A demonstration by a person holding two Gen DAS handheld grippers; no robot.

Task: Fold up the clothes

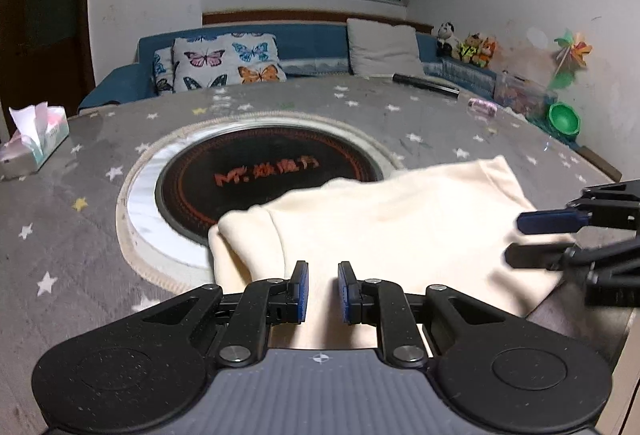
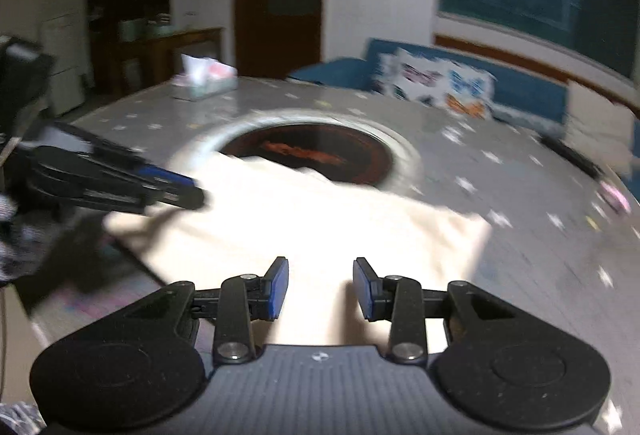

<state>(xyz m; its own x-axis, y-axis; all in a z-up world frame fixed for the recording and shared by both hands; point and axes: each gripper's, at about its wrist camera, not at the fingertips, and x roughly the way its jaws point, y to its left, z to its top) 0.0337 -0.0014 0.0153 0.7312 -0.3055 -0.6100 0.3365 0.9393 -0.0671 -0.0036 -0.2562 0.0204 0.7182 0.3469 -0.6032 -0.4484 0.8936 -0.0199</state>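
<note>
Garment: a cream fabric piece (image 1: 384,231), already doubled over, with a rounded fold at its left end; what kind of clothing it is cannot be told.
Place: on the near part of a round table with a grey star-print cover (image 1: 100,163); its far edge laps over the rim of the dark round hotplate (image 1: 264,175) set in the table's middle, and its near edge reaches the table's edge.
Handling: judged soft, light and limp, thick like fleece; it should drape and sag when lifted, and will likely slide easily on the smooth cover. Not fragile.
Where to grip: judged best at the near hem or at the two corners of one short end, pinching both layers so they do not part.
Long axis: runs left to right across the left wrist view, roughly along the near table edge; the rounded fold points left, a squarer corner (image 1: 506,163) points to the far right.
Left gripper (image 1: 322,291): jaws set narrow, above the near edge of the fabric, nothing pinched between them.
Right gripper (image 2: 320,287): jaws part open, empty, over the cloth's right part; that view is blurred.
</note>
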